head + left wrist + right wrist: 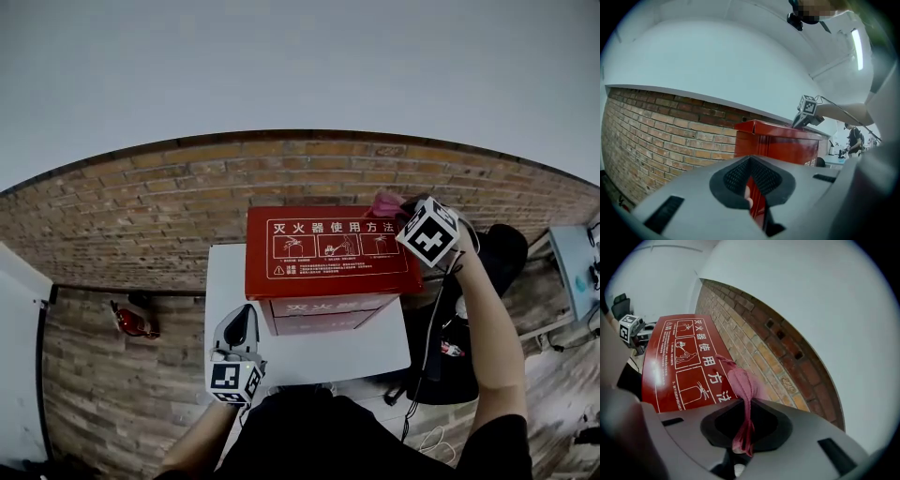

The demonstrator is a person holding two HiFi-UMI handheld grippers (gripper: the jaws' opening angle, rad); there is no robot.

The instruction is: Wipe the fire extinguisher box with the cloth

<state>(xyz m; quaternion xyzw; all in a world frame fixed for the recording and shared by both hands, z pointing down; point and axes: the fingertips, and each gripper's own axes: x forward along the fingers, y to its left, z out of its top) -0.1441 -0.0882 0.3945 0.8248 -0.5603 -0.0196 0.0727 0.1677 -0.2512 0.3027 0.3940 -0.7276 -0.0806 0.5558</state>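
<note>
The red fire extinguisher box (328, 253) stands on a white table (309, 352), its lid printed with white instructions. My right gripper (401, 210) is over the lid's far right corner, shut on a pink cloth (386, 202). In the right gripper view the cloth (740, 385) hangs bunched from the right gripper (745, 423) just above the lid (686, 362). My left gripper (239, 328) is over the table by the box's front left corner, apart from it. In the left gripper view the left gripper (752, 187) is shut and empty, facing the box's side (778, 138).
A brick-patterned floor (141, 216) surrounds the table. A small red object (131, 321) lies on the floor at the left. A black chair (502, 253) and cables are at the right, beside a pale bench (572, 267). A person (855, 138) stands far off.
</note>
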